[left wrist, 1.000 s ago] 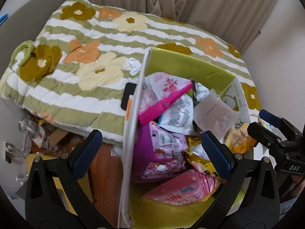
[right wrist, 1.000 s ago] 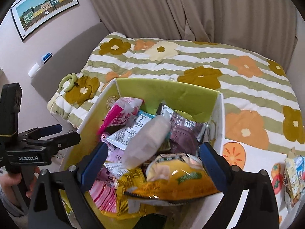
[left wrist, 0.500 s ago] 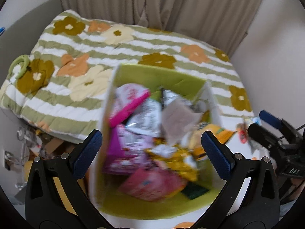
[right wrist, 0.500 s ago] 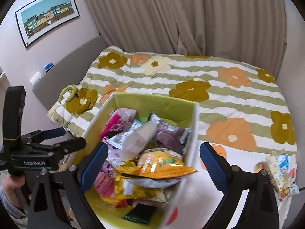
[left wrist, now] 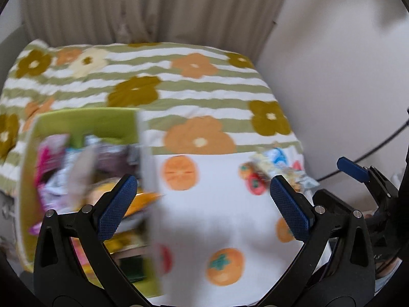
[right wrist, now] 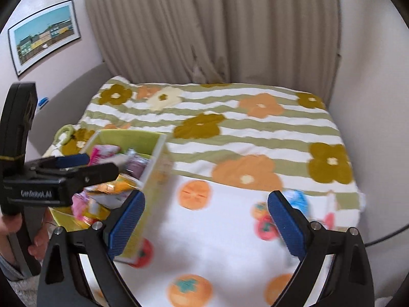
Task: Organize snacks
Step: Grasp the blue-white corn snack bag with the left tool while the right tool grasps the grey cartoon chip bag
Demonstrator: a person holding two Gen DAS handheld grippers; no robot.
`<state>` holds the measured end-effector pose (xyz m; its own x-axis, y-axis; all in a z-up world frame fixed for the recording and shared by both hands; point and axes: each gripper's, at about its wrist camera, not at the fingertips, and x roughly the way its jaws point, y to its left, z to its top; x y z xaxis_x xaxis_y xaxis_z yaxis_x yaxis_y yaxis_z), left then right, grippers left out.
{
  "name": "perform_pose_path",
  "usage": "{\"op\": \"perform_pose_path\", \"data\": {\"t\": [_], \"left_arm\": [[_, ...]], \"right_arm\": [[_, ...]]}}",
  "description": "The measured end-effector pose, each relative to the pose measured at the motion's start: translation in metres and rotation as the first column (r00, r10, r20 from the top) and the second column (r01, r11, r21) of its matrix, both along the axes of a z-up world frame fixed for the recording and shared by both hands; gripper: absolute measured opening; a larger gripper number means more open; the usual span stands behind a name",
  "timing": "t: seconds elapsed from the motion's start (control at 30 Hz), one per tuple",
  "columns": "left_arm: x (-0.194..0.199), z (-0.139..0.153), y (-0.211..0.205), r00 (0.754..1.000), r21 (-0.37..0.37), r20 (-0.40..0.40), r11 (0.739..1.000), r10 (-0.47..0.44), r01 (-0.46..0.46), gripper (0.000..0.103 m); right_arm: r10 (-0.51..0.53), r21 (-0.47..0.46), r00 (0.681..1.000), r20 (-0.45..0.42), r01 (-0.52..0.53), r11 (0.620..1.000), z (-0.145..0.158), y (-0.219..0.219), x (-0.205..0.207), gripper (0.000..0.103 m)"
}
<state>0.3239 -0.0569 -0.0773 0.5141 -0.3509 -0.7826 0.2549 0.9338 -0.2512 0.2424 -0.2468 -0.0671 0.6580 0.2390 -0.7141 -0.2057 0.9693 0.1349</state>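
Both our claws, left claw (left wrist: 203,208) and right claw (right wrist: 205,221), gape empty; loose snack packets (right wrist: 296,200) lie ahead-right, nearer the right claw.

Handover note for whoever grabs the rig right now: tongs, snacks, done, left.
Left tongs: open, nothing between the pads, over the fruit-print cloth.
Right tongs: open, empty, over the same cloth.
Green box: on the bed's left side, piled with snack packets.
Loose snack packs: a small heap at the cloth's right edge, outside the box, blurred.
Done: most snacks are in the box.
Left: the loose packs probably go in next; neither tool touches them yet.
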Motion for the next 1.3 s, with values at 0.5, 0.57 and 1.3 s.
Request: {"op": "perform_pose_path", "data": {"t": [0.5, 0.57, 1.3], "left_arm": [[0.061, -0.062, -0.199, 0.960, 0.099, -0.093, 0.956, -0.266, 0.275, 0.103], [0.071, -0.077, -0.211, 0.950, 0.116, -0.117, 0.946, -0.290, 0.303, 0.103], [0.118, -0.194, -0.264, 0.831, 0.136, -0.354, 0.856, -0.428, 0.499, 0.078]], "right_arm": [[-0.335, 0.024, 0.935, -0.114, 0.339, 0.940, -0.058, -0.144, -0.011, 0.096], [-0.370, 0.032, 0.919, -0.136, 0.377, 0.925, -0.071, -0.149, -0.009, 0.096], [-0.612, 0.147, 0.716, -0.336, 0.682, 0.717, -0.179, -0.143, 0.017, 0.095]]}}
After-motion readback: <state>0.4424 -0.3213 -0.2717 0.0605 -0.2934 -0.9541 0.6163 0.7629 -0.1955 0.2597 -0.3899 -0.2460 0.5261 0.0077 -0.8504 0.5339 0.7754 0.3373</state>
